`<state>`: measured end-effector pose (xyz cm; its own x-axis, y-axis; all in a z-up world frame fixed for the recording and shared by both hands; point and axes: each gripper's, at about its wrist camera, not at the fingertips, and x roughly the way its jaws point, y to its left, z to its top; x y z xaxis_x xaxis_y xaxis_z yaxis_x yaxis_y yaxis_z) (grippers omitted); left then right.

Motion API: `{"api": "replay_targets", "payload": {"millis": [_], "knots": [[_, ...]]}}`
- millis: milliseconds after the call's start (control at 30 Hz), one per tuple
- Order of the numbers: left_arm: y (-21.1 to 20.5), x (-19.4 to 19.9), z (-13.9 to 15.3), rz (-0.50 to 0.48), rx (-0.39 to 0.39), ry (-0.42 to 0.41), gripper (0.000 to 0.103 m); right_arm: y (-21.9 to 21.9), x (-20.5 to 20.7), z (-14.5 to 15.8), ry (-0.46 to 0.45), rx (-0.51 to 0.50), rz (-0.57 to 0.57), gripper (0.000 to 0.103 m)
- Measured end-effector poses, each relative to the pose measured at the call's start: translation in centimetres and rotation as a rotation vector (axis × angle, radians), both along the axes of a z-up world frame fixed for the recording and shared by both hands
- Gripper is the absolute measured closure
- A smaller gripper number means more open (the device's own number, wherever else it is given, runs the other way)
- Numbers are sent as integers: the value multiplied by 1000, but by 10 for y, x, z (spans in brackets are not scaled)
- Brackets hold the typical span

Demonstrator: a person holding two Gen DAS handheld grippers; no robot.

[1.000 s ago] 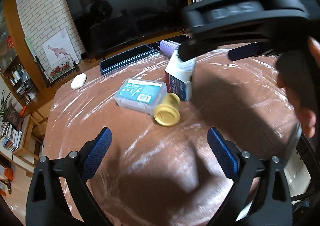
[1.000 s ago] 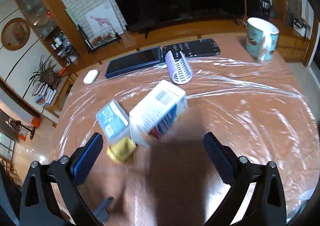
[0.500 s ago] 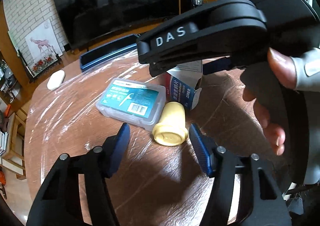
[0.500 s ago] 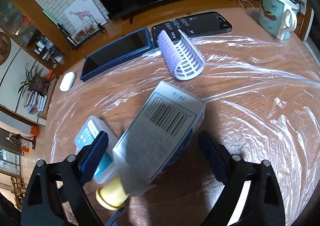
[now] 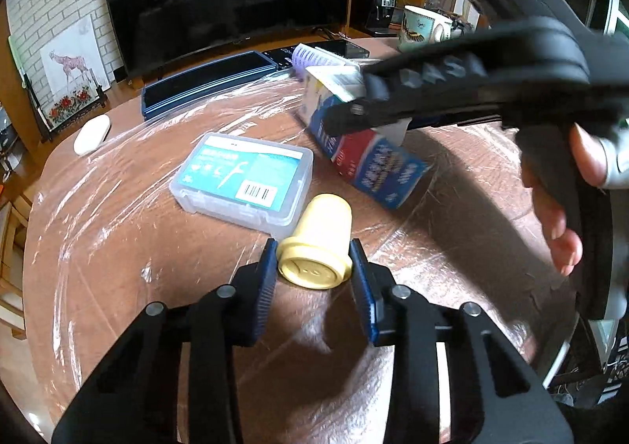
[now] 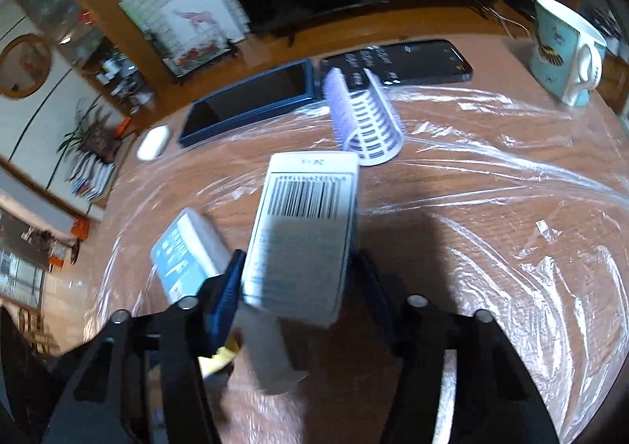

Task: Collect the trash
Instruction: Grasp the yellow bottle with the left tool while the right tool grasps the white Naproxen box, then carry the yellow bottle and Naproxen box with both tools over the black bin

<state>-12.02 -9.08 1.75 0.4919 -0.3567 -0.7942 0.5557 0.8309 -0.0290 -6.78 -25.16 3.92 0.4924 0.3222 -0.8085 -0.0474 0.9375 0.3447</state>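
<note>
Both grippers have closed in from a wide spread a second ago: the left gripper [image 5: 313, 271] now pinches the yellow cap [image 5: 316, 249] lying on its side near the table's [image 5: 118, 247] front edge, just right of the clear floss box [image 5: 243, 178]. Jaws of the right gripper [image 6: 297, 287] have just been closing and press the sides of the white carton [image 6: 304, 232], tilted off the plastic-wrapped tabletop. Farther back lie a lilac hair roller [image 6: 365, 122], a dark tablet [image 6: 251, 102], a phone [image 6: 409, 61] and, far right, a teal mug [image 6: 566, 51].
</note>
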Motion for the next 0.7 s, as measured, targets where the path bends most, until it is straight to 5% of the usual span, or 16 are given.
{"api": "replay_targets", "payload": {"millis": [167,300,433,500,700], "knots": [[9,-11,3,16,-29,17,65,-3,-16,1,-30,-24,54,54],[11,-12,0,32,-33,30,65,0,-15,-3,-38,-57,67,38],[11,-7,0,46,-33,25,65,6,-11,-8,-31,-82,70,38],[13,-2,-1,51,-35,25,65,9,-10,-12,-18,-82,84,49],[18,-9,4,71,-43,14,65,5,-25,-7,-47,-67,89,56]]}}
